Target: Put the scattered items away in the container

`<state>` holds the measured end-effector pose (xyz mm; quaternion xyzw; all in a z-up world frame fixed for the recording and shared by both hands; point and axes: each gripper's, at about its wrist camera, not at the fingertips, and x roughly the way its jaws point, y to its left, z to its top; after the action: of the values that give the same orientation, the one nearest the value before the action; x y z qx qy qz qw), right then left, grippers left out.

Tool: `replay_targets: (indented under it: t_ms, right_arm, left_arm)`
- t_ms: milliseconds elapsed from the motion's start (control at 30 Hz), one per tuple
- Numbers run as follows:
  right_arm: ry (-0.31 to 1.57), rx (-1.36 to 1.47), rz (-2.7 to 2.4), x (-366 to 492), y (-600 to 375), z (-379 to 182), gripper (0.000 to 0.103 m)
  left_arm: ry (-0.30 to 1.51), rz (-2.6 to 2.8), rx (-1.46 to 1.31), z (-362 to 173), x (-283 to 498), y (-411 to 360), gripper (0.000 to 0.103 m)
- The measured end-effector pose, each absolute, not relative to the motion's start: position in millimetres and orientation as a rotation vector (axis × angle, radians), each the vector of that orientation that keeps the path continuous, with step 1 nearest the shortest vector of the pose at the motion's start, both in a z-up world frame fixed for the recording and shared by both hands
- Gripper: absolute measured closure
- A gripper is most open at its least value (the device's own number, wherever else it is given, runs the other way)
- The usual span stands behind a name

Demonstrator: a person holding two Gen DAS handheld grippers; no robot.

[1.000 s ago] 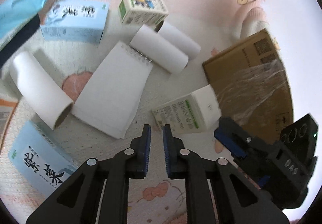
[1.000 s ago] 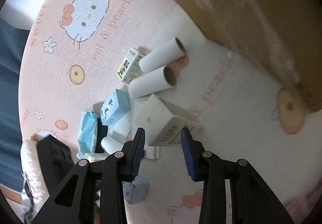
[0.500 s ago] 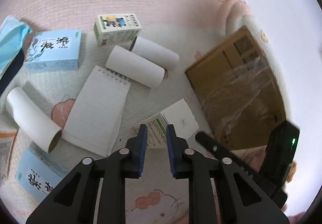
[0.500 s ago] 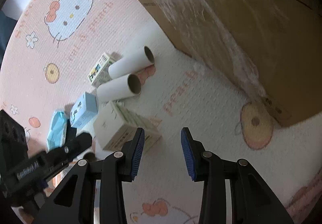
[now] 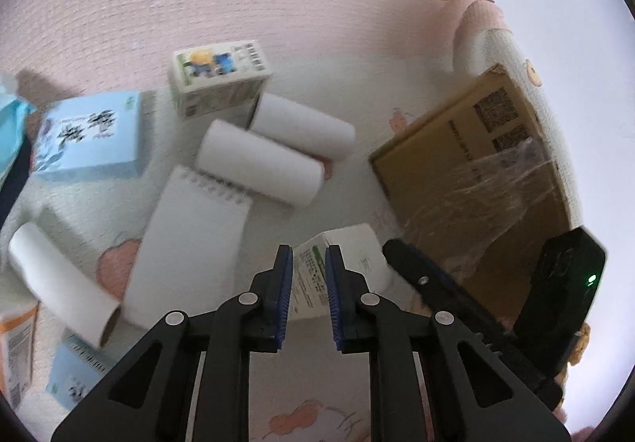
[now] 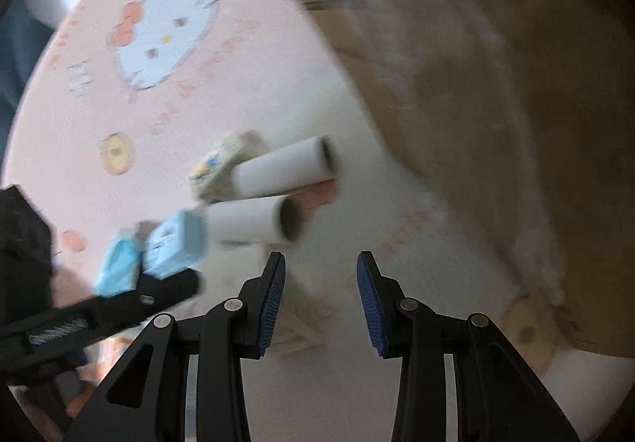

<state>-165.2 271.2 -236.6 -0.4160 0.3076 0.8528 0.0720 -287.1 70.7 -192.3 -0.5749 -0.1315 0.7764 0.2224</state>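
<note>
A white carton (image 5: pixel 349 263) with green print and fine text is seen lying on the pink cartoon mat (image 5: pixel 238 5), just beside the brown cardboard box (image 5: pixel 476 172) wrapped in clear film. The left hand-held gripper (image 5: pixel 308 279) is held narrowly parted above it, nothing clamped. The right hand-held gripper (image 6: pixel 320 295) is parted wider and empty. Two white tubes (image 5: pixel 278 148) lie nearby.

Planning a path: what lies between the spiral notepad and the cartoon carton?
Two white cardboard tubes lie side by side there, clearest in the left wrist view.
</note>
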Motion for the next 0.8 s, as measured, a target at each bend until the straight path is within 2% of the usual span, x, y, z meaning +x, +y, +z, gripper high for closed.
replay_targets:
  t_ms: [300, 400, 500, 567, 667, 800]
  right_arm:
    - [0.925, -1.465, 2.787, -174.2, 213.3, -229.6, 0.068]
    - [1.067, -1.471, 2.729, -169.4, 215.8, -233.2, 0.067]
    - [1.059, -1.423, 2.66, -161.1, 231.4, -233.6, 0.057]
    - [1.049, -1.404, 2.619, -157.3, 241.6, -236.3, 0.057]
    - [1.174, -1.402, 2.557, -156.0, 249.0, -245.8, 0.057]
    - [1.216, -1.479, 2.553, -163.1, 237.9, -259.0, 0.057]
  left_arm:
    - [-0.352, 2.192, -1.75, -210.4, -249.1, 11.0, 0.085]
    - [-0.439, 2.222, -1.757, -212.0, -242.2, -4.8, 0.084]
    - [-0.501, 2.244, -1.715, -207.0, -241.1, -10.3, 0.078]
    - [-0.497, 2.257, -1.697, -205.5, -244.3, -7.6, 0.064]
    - [-0.496, 2.232, -1.705, -208.0, -250.9, 0.2, 0.063]
    - [-0.484, 2.219, -1.72, -215.5, -253.0, 9.5, 0.063]
